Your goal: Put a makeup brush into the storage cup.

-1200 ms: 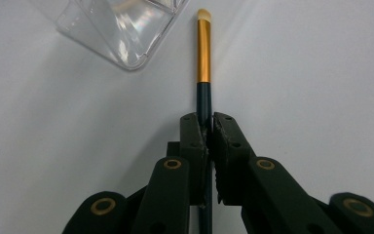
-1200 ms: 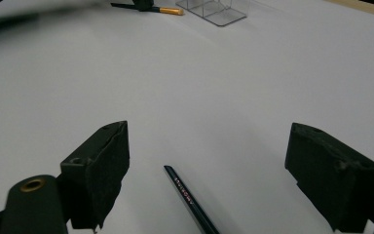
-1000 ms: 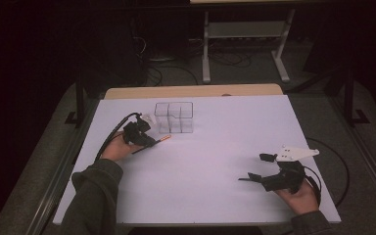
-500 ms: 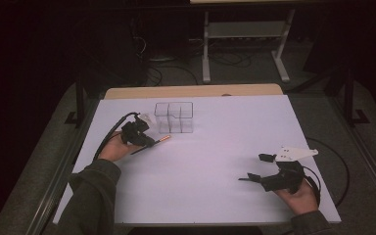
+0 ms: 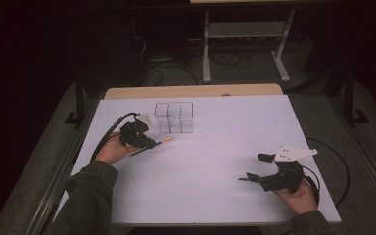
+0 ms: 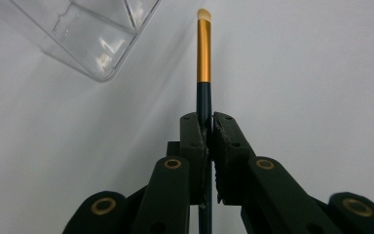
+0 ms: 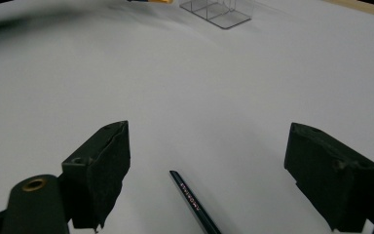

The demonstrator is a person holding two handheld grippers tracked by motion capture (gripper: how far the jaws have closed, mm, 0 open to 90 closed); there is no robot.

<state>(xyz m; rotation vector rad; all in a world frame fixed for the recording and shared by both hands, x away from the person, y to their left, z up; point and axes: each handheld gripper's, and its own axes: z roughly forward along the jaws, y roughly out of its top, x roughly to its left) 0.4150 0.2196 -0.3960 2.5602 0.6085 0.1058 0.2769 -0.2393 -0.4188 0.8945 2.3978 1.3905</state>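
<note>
Brush first: your left gripper had its jaws clamped tight on the dark handle of that slim makeup brush, and the gold ferrule and pale tip stuck out past the jaws toward 12 o'clock in the left gripper view. From the high view, the brush pointed toward about 3 o'clock from your left hand, its tip just below the clear organizer and apart from it. That clear organizer (a small divided box) sat on the white table at about 11 o'clock from the table's middle, and in the left gripper view one corner of it showed at 10 o'clock from the brush tip. Your right gripper rested near the table's 5 o'clock corner with its jaws spread wide and nothing pressed between them. In the right gripper view, a dark pencil with light lettering lay on the table between those open jaws, touching neither pad, its end pointing toward 11 o'clock.
</note>
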